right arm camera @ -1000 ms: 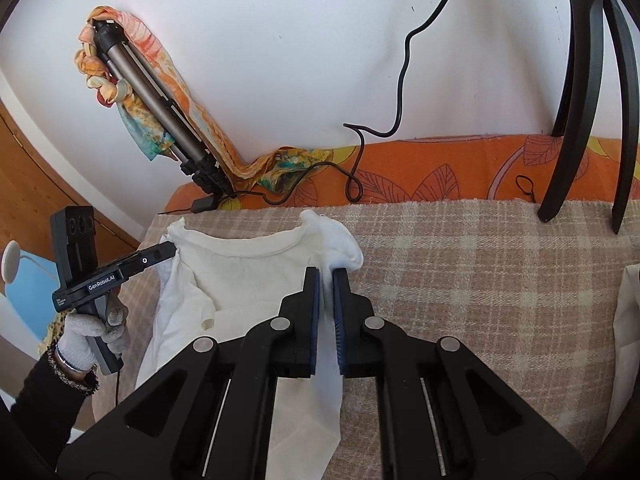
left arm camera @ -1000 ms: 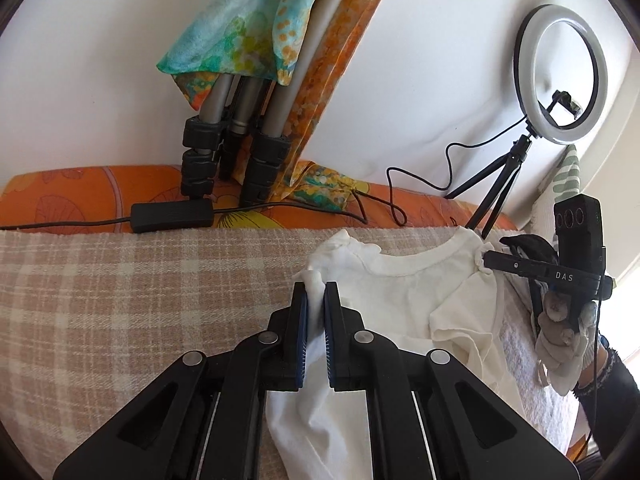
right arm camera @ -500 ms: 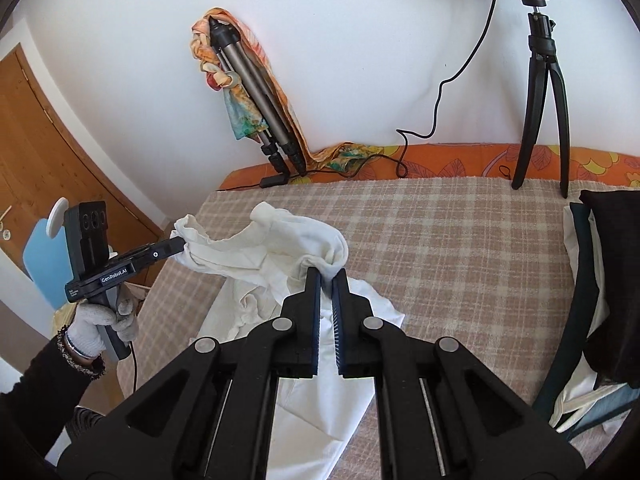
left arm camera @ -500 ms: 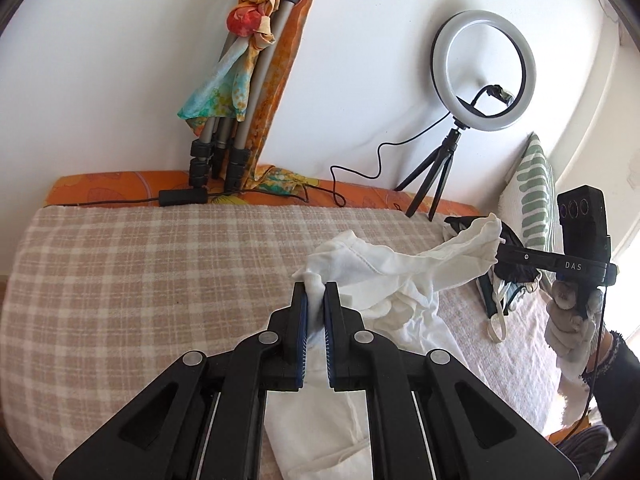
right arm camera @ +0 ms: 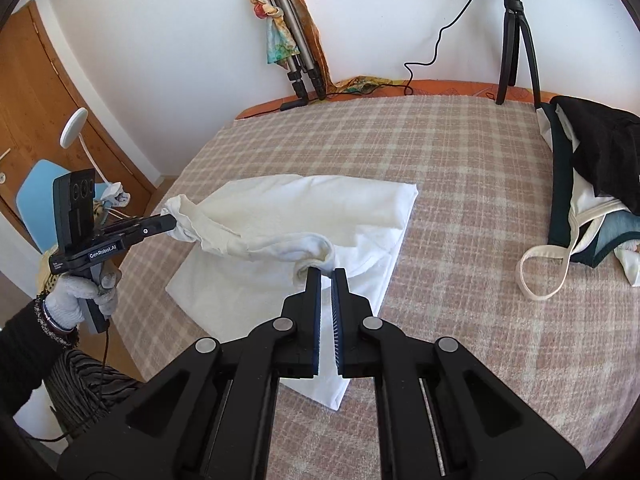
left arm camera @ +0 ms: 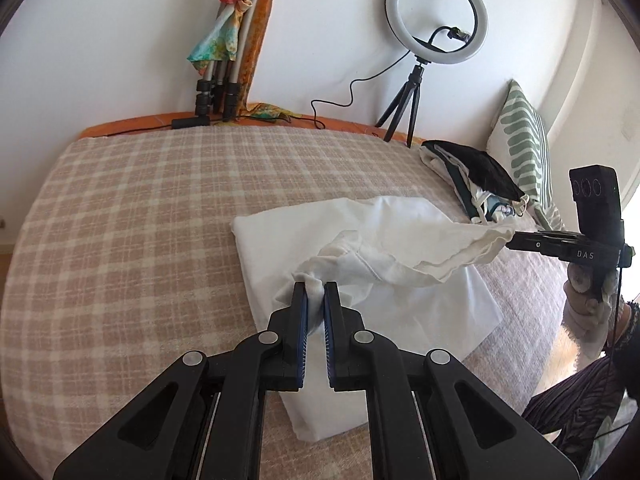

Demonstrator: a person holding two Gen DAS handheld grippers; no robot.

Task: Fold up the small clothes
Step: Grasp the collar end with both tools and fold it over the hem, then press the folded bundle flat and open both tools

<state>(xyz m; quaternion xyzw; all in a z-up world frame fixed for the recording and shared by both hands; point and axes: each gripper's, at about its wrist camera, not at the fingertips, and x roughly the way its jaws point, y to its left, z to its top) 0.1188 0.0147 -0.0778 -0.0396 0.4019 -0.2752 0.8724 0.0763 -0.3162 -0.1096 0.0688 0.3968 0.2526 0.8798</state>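
A white T-shirt (left arm camera: 400,236) is held up over the checked bed (left arm camera: 120,220), pinched at one end by the left gripper (left arm camera: 315,294) and at the other by the right gripper (right arm camera: 326,280).

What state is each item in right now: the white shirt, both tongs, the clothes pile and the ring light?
white shirt: partly lifted, top edge held up, lower part lying on the blanket.
left tongs: shut on one shirt corner.
right tongs: shut on the other corner.
clothes pile: unfolded, heaped.
ring light: upright on its tripod; whether lit is unclear.
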